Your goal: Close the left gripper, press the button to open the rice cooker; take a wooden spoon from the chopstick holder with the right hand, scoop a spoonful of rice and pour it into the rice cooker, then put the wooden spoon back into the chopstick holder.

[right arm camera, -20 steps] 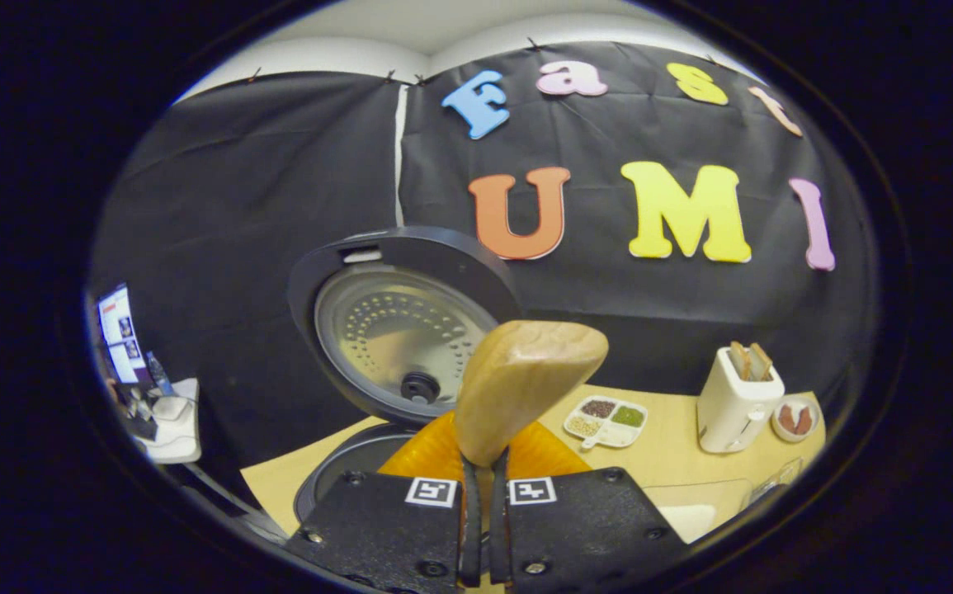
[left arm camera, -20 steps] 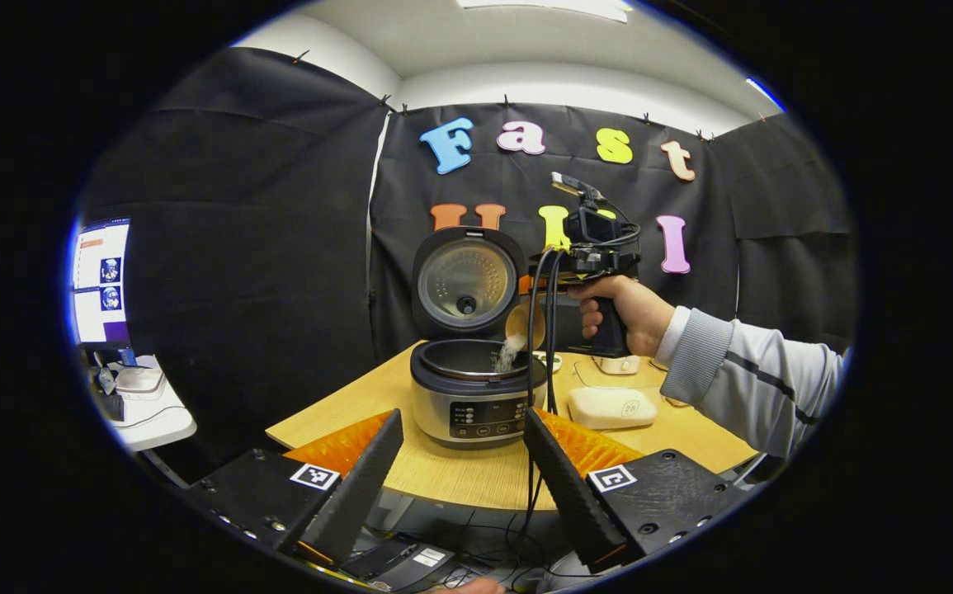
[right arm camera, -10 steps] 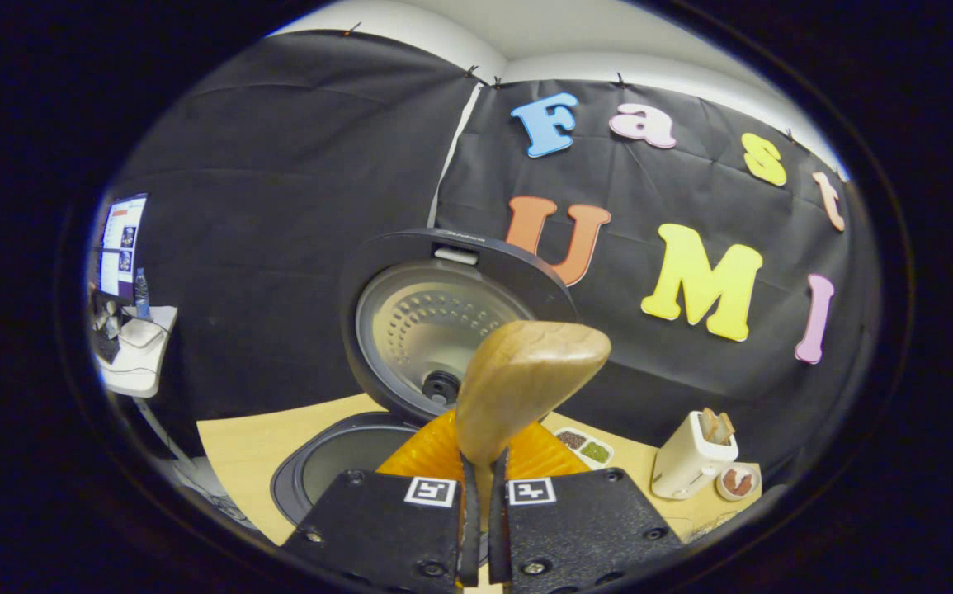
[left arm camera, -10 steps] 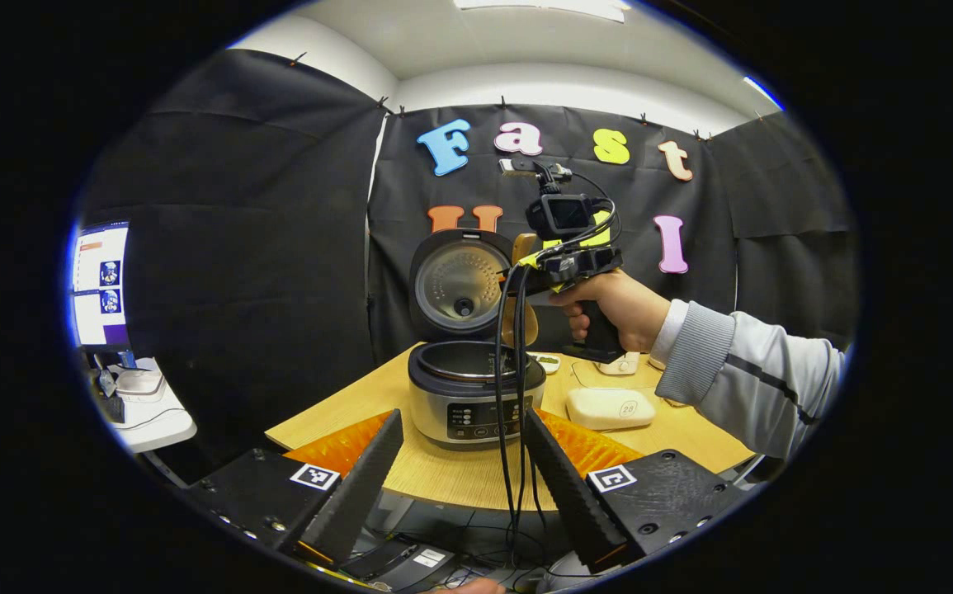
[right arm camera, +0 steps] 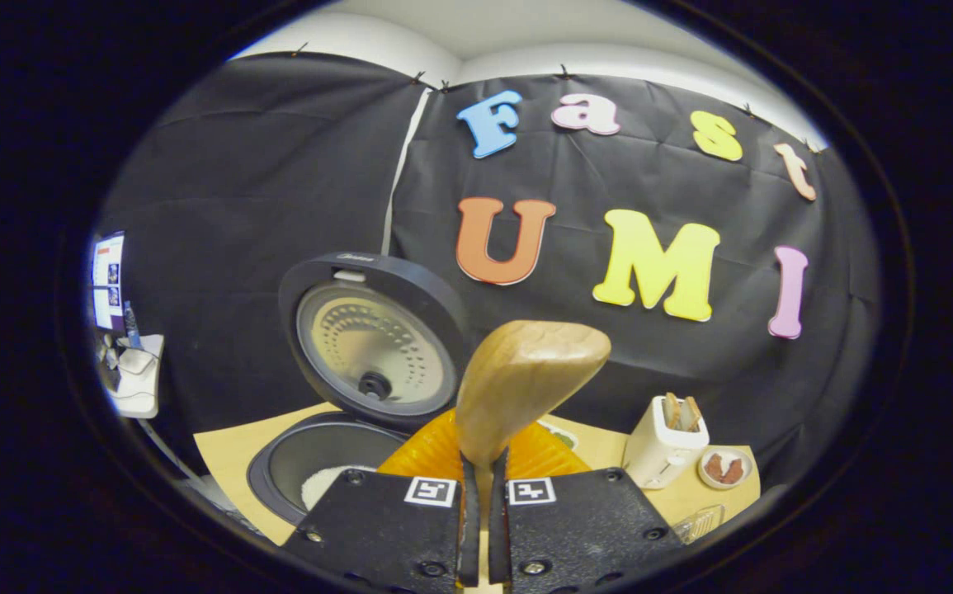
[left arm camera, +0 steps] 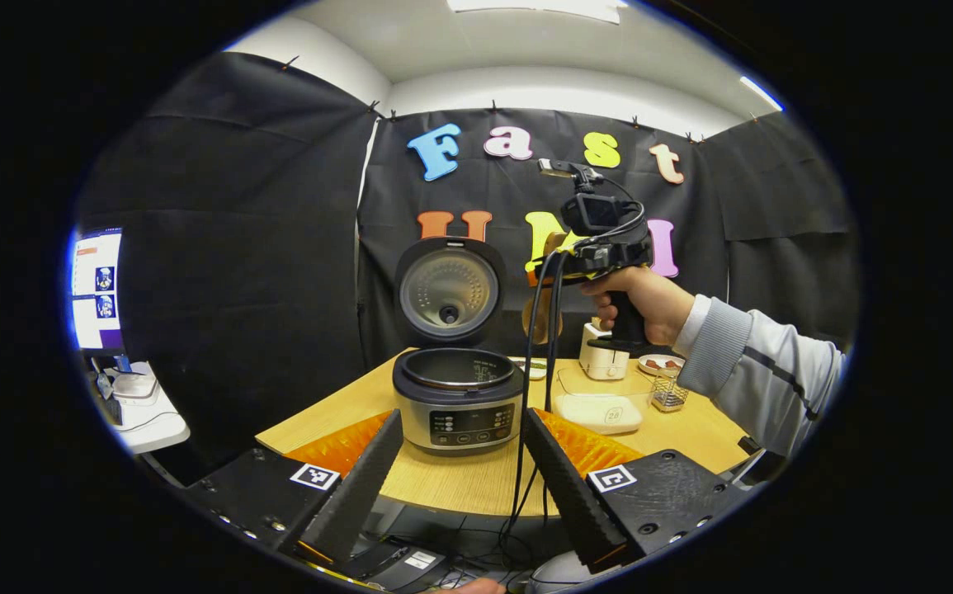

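Right tool (right arm camera: 480, 528) clamps wooden spoon (right arm camera: 517, 384) right of rice cooker (left arm camera: 457, 400); left tool (left arm camera: 459, 478) gapes empty.

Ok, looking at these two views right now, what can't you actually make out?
- Right gripper view: how much rice is in the rice cooker; the right hand-held gripper covers part of the pot.
- Right gripper view: the wooden spoon shows its back, so whether any rice is left in it is hidden.
- Left gripper view: the wire basket is too small to tell its contents.
- Left gripper view: the spoon is mostly behind cables.
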